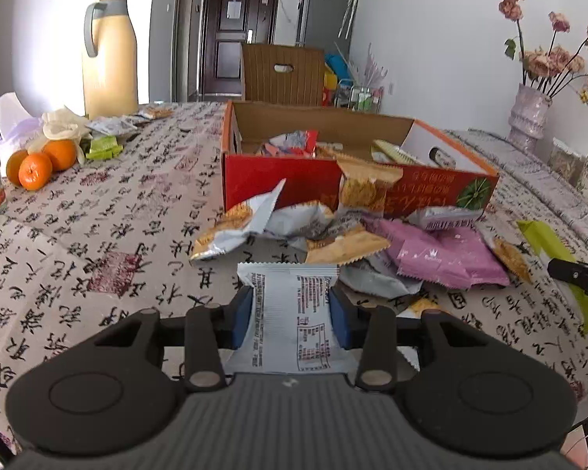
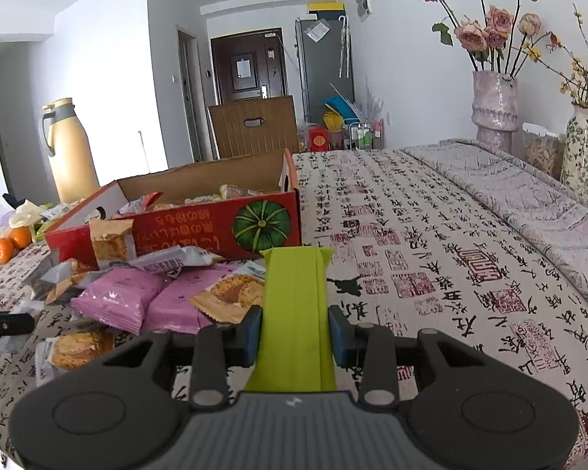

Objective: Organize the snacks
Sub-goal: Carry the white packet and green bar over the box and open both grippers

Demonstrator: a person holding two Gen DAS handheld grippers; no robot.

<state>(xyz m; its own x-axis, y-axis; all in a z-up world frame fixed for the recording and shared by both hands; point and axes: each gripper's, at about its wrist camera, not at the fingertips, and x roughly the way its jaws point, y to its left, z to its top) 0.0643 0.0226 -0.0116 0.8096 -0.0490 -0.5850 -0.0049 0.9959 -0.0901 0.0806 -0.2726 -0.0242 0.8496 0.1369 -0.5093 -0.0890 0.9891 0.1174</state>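
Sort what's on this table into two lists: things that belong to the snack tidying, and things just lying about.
Part of the job:
- white packet in left gripper
- green packet in right gripper
- loose packets before the box
- red box, partly filled

Lying about:
- oranges
- thermos jug
- flower vase

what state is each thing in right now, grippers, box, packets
left gripper: shut on white packet
right gripper: shut on green packet
red box: open, snacks inside
pink packets: loose on the tablecloth before the box
flask: upright, lid on
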